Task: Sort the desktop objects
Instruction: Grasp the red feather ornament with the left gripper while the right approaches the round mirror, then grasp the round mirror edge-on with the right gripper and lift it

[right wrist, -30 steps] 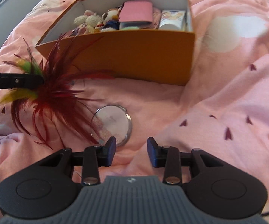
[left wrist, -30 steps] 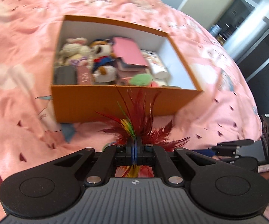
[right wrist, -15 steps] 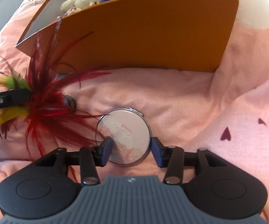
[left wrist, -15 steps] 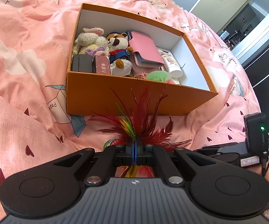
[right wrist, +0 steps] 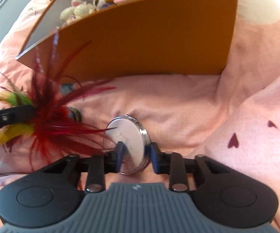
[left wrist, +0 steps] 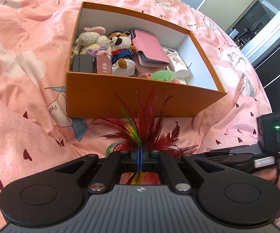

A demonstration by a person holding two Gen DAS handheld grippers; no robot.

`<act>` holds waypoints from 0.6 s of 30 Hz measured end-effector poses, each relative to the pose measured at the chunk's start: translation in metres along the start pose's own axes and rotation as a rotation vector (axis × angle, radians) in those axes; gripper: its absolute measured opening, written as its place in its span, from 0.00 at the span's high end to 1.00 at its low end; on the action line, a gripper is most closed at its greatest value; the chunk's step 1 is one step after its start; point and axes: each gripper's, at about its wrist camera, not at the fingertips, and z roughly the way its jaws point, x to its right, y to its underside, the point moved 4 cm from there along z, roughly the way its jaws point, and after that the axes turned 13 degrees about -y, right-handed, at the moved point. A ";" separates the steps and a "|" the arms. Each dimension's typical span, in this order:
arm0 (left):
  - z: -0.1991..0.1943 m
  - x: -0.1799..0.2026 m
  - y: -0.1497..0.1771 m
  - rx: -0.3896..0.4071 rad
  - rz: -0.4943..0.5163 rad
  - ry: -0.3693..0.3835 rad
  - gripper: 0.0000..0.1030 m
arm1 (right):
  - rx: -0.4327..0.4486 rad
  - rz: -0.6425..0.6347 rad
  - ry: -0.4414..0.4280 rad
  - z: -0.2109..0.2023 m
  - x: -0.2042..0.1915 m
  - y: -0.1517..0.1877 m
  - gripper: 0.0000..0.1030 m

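Note:
My left gripper [left wrist: 141,153] is shut on a red feather toy [left wrist: 149,124] with green and yellow plumes, held in front of the orange box [left wrist: 132,99]. The feather toy also shows in the right wrist view [right wrist: 48,112], with the left gripper's fingers [right wrist: 9,116] at the left edge. My right gripper [right wrist: 137,153] is closed on a round silver compact mirror [right wrist: 128,141], tilted up on edge off the pink bedspread [right wrist: 178,112]. The box's near wall [right wrist: 149,38] stands just beyond it.
The box holds a plush rabbit [left wrist: 91,40], a plush bear [left wrist: 120,48], a pink wallet [left wrist: 149,48], a cream tube [left wrist: 176,62], a green pom-pom [left wrist: 163,75] and small cases [left wrist: 93,64]. A small round object [right wrist: 74,113] lies under the feathers. A doorway [left wrist: 256,15] is at far right.
My right gripper moved down and forward, closed its fingers on the compact mirror and tipped it up off the bedspread. My left gripper rose slightly with the feather toy.

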 end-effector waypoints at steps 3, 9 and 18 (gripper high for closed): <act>0.000 0.000 0.000 0.000 0.002 0.000 0.99 | 0.014 -0.019 -0.019 -0.005 -0.011 0.004 0.82; 0.000 0.000 0.001 -0.001 -0.002 0.000 0.99 | 0.018 -0.060 -0.051 -0.001 -0.026 -0.001 0.82; 0.001 -0.002 0.002 -0.005 -0.013 0.000 0.99 | -0.036 -0.024 -0.107 0.020 -0.023 0.000 0.86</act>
